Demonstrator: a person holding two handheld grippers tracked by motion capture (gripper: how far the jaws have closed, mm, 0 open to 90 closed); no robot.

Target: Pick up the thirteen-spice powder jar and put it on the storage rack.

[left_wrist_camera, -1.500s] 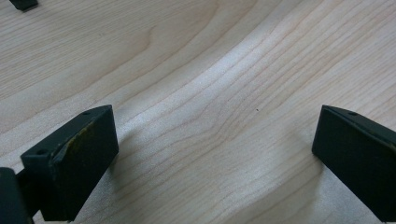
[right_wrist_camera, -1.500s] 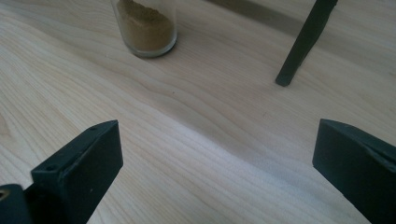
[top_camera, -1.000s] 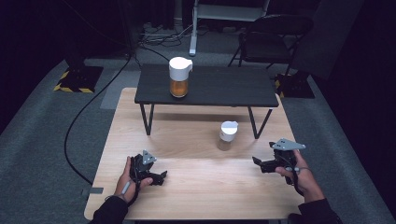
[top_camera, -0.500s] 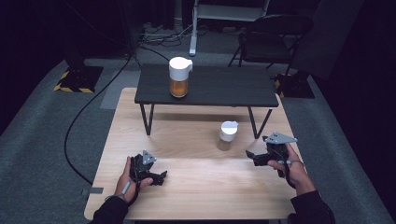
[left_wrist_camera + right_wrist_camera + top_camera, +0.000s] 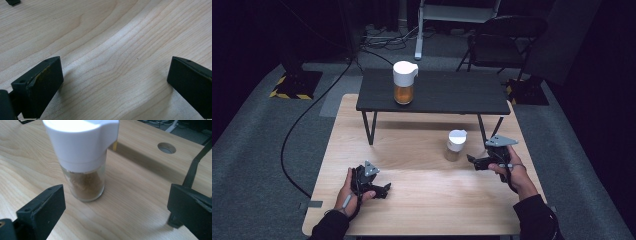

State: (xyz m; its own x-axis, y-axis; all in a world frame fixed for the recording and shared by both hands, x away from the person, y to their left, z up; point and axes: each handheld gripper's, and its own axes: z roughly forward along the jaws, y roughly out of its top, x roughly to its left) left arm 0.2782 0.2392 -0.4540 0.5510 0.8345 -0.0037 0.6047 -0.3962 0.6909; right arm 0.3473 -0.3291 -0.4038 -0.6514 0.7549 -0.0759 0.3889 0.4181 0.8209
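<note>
While the left gripper [image 5: 384,189] rests spread on the table [image 5: 422,200], the right gripper [image 5: 112,207] (jaws wide apart) should be centred on the small jar's [image 5: 83,160] glass body before closing.

The spice jar [image 5: 83,170] is clear glossy glass with a smooth white plastic cap (matt pale wood table [image 5: 140,220] beneath).

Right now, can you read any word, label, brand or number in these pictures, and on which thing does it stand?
No readable text anywhere.
Small glass shaker with white cap: no label or print.
Tall amber jar with white lid: too small to tell.
Black-and-yellow striped floor plates: stripes, no words.
</note>
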